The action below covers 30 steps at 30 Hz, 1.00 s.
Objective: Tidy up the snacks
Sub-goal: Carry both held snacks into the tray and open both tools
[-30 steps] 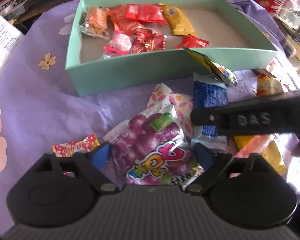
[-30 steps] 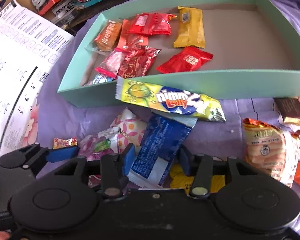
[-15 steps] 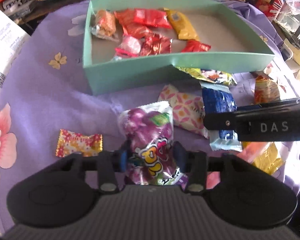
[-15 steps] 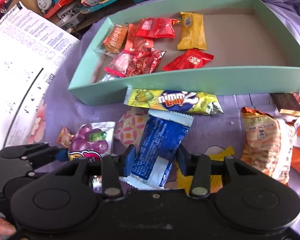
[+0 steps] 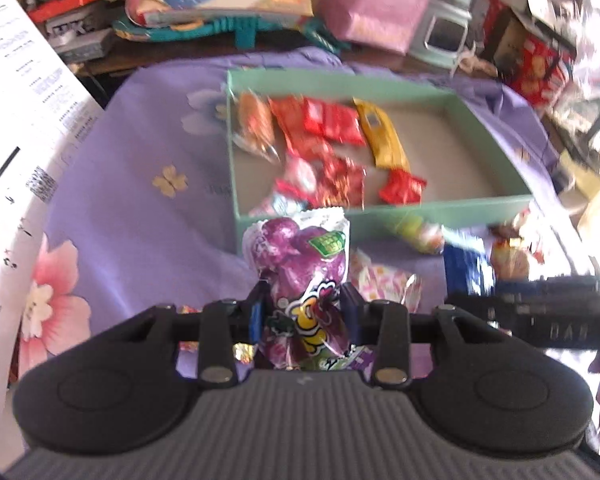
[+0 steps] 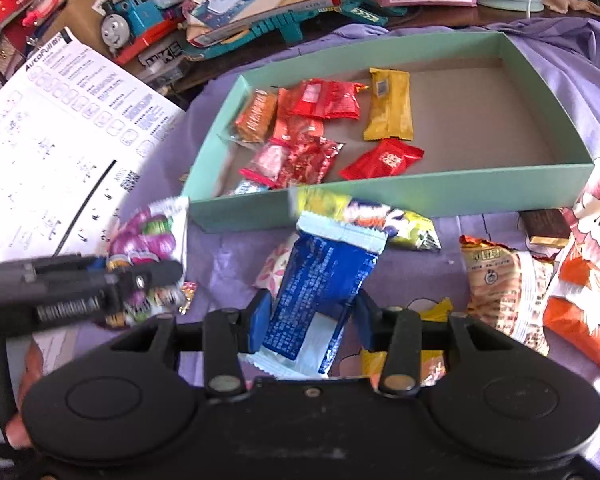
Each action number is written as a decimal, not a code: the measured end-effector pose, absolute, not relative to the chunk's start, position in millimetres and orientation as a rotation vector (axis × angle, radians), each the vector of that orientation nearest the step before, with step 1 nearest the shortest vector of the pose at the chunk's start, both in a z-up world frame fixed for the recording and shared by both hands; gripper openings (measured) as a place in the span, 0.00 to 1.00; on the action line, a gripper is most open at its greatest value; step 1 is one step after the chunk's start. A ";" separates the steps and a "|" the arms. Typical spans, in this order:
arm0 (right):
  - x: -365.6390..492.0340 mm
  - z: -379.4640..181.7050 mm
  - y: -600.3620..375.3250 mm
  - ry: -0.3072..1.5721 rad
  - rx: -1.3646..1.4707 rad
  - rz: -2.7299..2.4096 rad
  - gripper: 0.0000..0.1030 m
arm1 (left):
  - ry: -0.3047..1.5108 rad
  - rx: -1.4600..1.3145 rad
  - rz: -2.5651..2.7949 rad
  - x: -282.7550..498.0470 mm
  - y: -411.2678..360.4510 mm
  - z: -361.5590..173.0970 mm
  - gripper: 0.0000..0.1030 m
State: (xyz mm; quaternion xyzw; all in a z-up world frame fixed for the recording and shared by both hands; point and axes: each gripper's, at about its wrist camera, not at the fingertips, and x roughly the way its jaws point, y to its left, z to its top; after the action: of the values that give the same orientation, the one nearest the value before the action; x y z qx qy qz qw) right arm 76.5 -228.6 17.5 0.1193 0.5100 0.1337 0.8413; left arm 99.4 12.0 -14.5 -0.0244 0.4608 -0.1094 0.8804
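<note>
The left gripper (image 5: 304, 314) is clamped on a purple bag (image 5: 300, 256), holding it up off the cloth (image 5: 140, 208) just near of the green box (image 5: 420, 210), at its left near corner. The right gripper (image 6: 310, 316) pinches a blue pack (image 6: 320, 276), whose far end lies over a yellow wrapper (image 6: 412, 228) beside the box's near wall. Inside the box, red and orange snacks (image 6: 320, 100) cluster at the left, with a yellow bar (image 6: 390, 106) beside them. To the right lies an orange bag (image 6: 500, 284)
</note>
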 end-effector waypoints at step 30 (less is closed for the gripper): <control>178.9 41.5 -327.3 0.974 0.284 0.129 0.42 | 0.938 0.010 -0.309 241.5 -94.9 9.5 0.37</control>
State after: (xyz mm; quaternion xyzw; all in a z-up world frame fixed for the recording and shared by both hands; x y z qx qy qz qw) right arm 178.9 -327.3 41.5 0.1358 0.4660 0.0619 0.8721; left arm 241.5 -94.9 9.5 0.0048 0.4502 -0.1484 0.8805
